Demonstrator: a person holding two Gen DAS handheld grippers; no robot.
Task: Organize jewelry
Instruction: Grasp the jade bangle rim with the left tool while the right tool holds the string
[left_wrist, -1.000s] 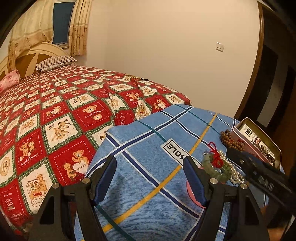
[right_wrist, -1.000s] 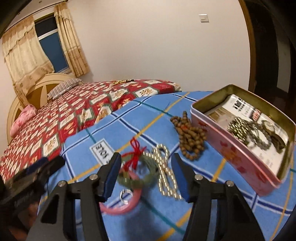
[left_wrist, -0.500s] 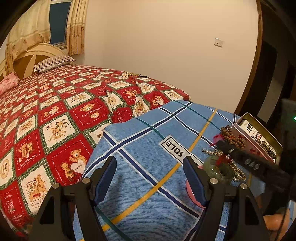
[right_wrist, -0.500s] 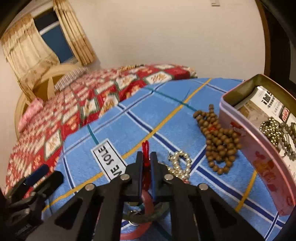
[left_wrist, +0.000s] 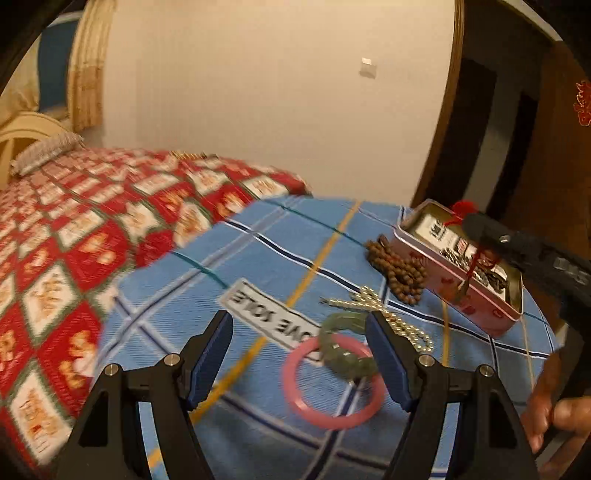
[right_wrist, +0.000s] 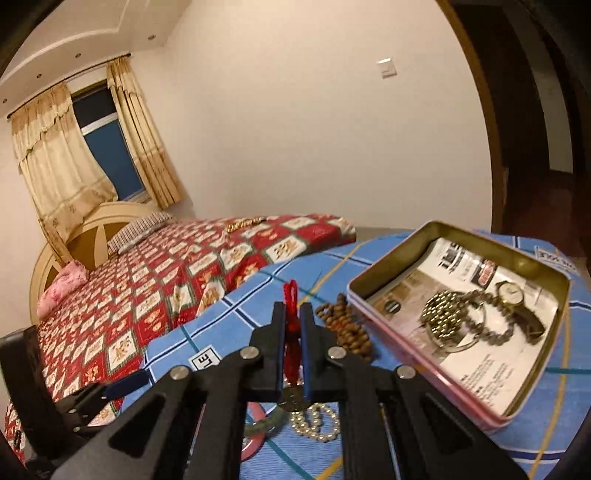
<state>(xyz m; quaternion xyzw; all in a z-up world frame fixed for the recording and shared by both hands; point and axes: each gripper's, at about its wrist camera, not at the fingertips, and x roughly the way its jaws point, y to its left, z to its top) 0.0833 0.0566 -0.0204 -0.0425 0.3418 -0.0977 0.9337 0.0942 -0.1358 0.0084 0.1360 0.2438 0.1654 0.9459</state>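
My right gripper (right_wrist: 291, 306) is shut on a red cord (right_wrist: 291, 321) and holds it above the blue cloth. A small pendant (right_wrist: 293, 398) hangs from the cord. In the left wrist view the right gripper (left_wrist: 471, 218) hangs over the near end of the pink tin (left_wrist: 443, 271). My left gripper (left_wrist: 299, 354) is open just above the cloth. A pink bangle (left_wrist: 332, 413) and a green bead bracelet (left_wrist: 343, 345) lie between its fingers, untouched. A pearl strand (left_wrist: 384, 314) and brown wooden beads (left_wrist: 400, 266) lie beyond.
The open tin (right_wrist: 399, 264) holds a printed sheet, a gold bead bracelet (right_wrist: 441, 314), a dark bead bracelet and a watch (right_wrist: 511, 295). The blue checked cloth (left_wrist: 258, 258) lies on a bed with a red bear-pattern quilt (left_wrist: 92, 229). A hand (left_wrist: 554, 417) shows at the lower right.
My right gripper shut on the red cord and lifted it toward the tin. My left gripper swung right, so the bangle and green bracelet now lie between its fingers.
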